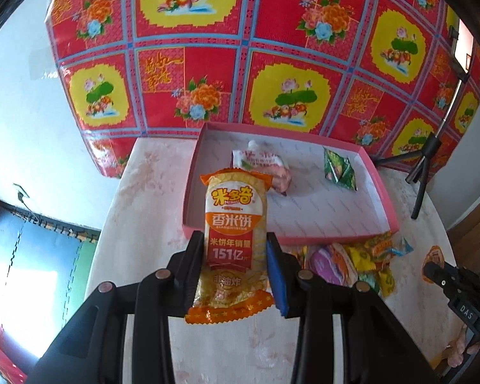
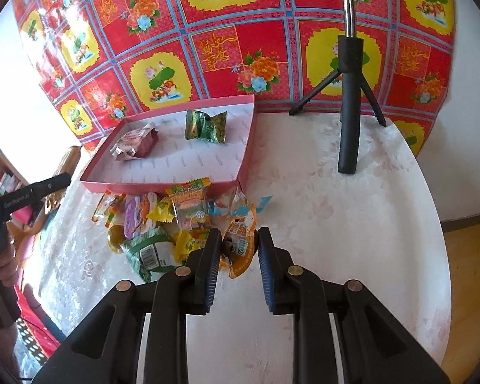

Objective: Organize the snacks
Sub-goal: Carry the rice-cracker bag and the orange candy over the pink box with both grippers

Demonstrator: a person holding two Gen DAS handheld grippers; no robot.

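- The left gripper (image 1: 235,256) is clamped on an orange rice cracker packet (image 1: 235,240), held above the table in front of the pink tray (image 1: 380,198).
- The right gripper (image 2: 238,256) stands part open astride an orange pouch (image 2: 240,240), not squeezing it, at the edge of the snack pile (image 2: 163,224) just before the tray.
- Inside the tray lie a pink packet (image 2: 137,142) and a green packet (image 2: 206,126), apart.
- A black tripod (image 2: 348,102) stands right of the tray.

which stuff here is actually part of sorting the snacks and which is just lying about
Part of the job:
- rice cracker pack in the left claw
- orange packet between the right claw fingers
- loose snack pile
- pink tray with two snacks inside

Just there:
- black tripod
- red floral cloth
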